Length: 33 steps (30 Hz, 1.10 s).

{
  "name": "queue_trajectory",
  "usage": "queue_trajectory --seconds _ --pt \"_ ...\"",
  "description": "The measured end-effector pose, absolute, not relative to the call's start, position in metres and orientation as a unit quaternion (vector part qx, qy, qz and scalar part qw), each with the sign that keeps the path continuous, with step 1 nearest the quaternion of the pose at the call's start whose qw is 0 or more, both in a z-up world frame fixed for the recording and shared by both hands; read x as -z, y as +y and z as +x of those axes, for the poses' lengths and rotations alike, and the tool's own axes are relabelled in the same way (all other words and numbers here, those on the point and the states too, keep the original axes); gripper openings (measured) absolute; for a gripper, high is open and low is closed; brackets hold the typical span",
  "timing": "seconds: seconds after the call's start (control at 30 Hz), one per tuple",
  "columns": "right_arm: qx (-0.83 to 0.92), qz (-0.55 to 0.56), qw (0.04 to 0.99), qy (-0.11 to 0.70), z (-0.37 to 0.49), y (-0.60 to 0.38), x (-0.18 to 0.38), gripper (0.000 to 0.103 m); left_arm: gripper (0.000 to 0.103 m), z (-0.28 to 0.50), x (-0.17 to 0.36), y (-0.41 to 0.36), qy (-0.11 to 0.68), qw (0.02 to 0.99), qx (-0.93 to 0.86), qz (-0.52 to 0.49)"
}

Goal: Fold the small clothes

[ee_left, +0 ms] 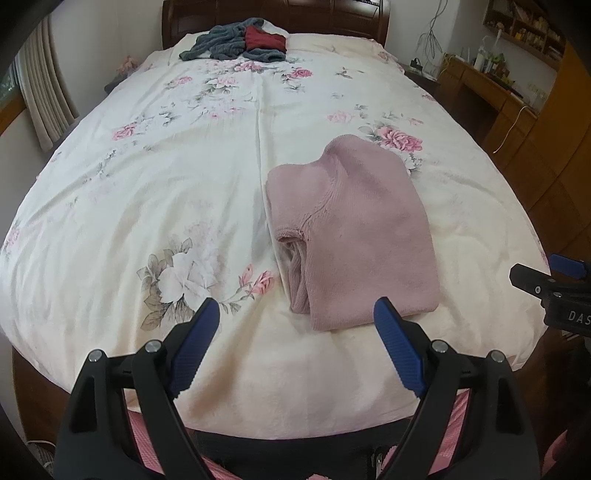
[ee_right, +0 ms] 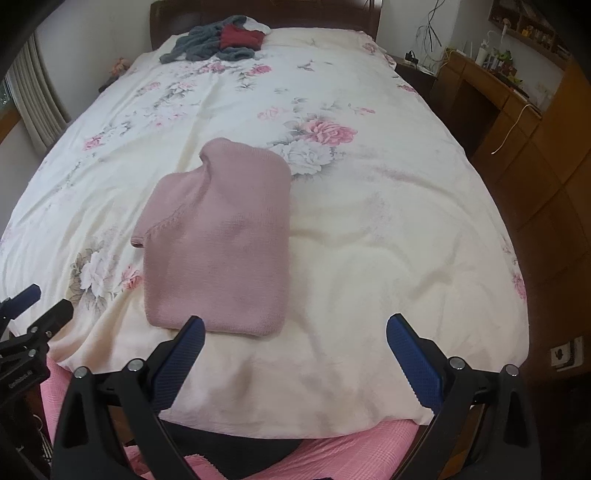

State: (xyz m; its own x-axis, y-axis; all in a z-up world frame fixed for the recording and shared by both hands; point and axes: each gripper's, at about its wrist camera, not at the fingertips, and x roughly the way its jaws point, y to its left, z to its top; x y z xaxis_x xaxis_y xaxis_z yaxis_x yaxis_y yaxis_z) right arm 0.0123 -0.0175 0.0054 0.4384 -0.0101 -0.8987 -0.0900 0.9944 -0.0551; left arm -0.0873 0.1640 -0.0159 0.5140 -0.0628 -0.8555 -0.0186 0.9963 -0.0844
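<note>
The pink sweater (ee_right: 218, 243) lies folded on the flowered bedspread (ee_right: 369, 229), near its foot edge. I hold my left gripper (ee_left: 297, 347) just short of the sweater's near hem, fingers spread wide and empty. My right gripper (ee_right: 295, 354) hangs beside that hem, likewise spread with nothing between. Beyond the sweater, by the headboard (ee_right: 295, 11), sits a heap of grey and red clothes (ee_right: 218, 42).
</note>
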Motion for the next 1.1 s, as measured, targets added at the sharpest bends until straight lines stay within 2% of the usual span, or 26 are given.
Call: queue_trajectory --seconds 1.1 --pt "-0.004 -0.042 0.844 0.535 0.0097 -0.0143 0.0048 0.099 0.085 -0.0870 0.0175 0.1647 0.490 0.871 0.011 -0.035"
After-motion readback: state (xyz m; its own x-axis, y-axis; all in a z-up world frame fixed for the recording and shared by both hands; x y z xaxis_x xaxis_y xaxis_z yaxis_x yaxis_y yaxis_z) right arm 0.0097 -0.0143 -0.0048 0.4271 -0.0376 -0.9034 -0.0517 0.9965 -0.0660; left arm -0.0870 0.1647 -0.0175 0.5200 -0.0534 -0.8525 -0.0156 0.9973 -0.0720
